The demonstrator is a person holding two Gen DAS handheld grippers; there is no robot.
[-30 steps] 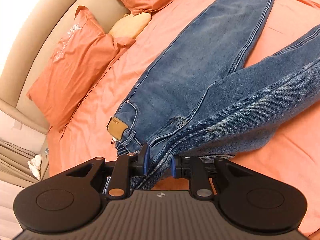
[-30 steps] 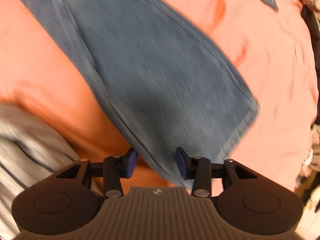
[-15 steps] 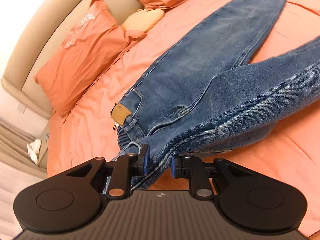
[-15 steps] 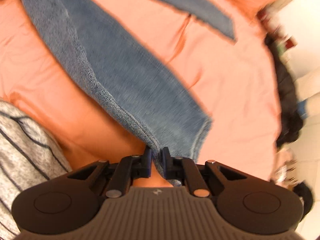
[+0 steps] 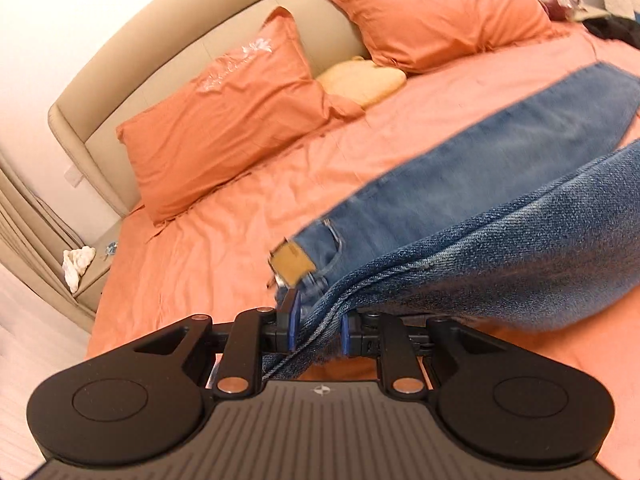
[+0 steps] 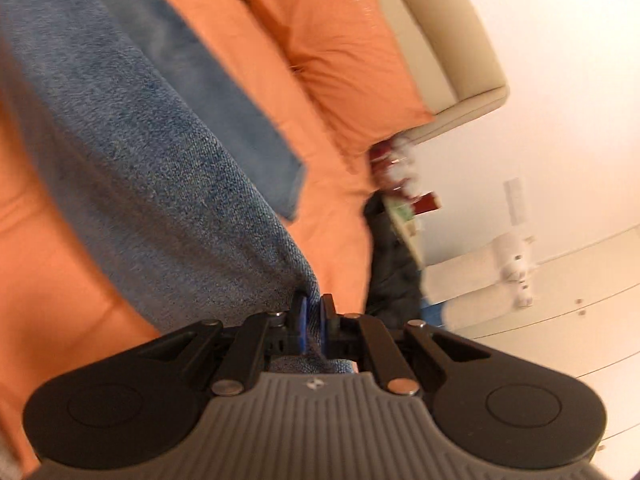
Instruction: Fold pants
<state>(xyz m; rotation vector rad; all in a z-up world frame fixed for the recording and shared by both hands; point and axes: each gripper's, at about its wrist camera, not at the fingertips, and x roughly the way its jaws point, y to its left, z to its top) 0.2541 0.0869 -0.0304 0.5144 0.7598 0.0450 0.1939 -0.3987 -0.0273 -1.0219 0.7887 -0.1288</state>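
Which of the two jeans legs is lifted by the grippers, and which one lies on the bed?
The nearer leg is lifted, pinched by the left gripper and right gripper. The farther leg lies flat on the sheet, toward the pillows.

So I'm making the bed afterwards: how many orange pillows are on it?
2 orange pillows lean on the headboard: the left pillow and the right pillow, a small yellow cushion between them. Others may sit out of frame.
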